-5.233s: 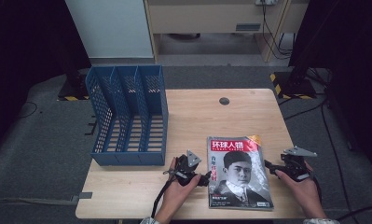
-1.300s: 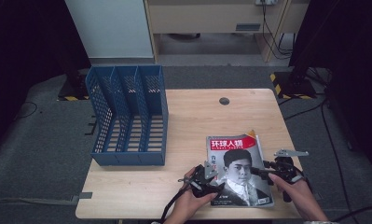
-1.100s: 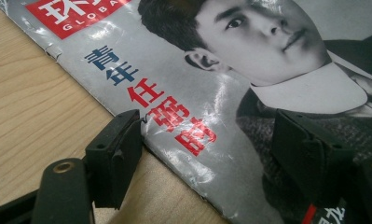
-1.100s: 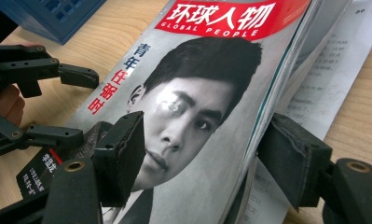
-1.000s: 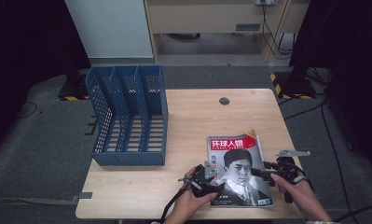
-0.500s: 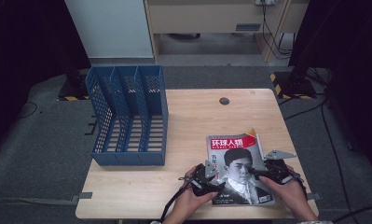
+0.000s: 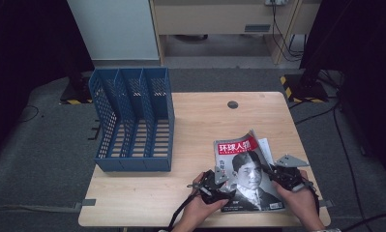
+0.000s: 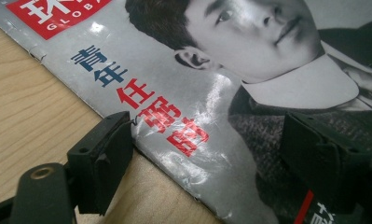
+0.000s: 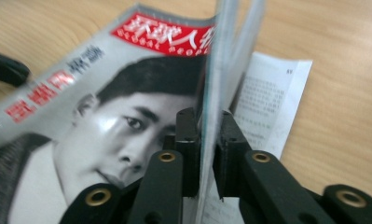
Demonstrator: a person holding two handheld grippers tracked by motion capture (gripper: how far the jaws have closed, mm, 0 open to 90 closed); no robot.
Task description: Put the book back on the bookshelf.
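One file rack stands well left of magazine.

Ahead of the left gripper and off to its left, bare wooden table lies open up to the blue file rack, which stands well apart as the one tall barrier. Between its spread jaws lies the magazine spine. Beyond the right gripper, clamped on the magazine's lifted edge, tabletop runs free past a loose printed sheet.
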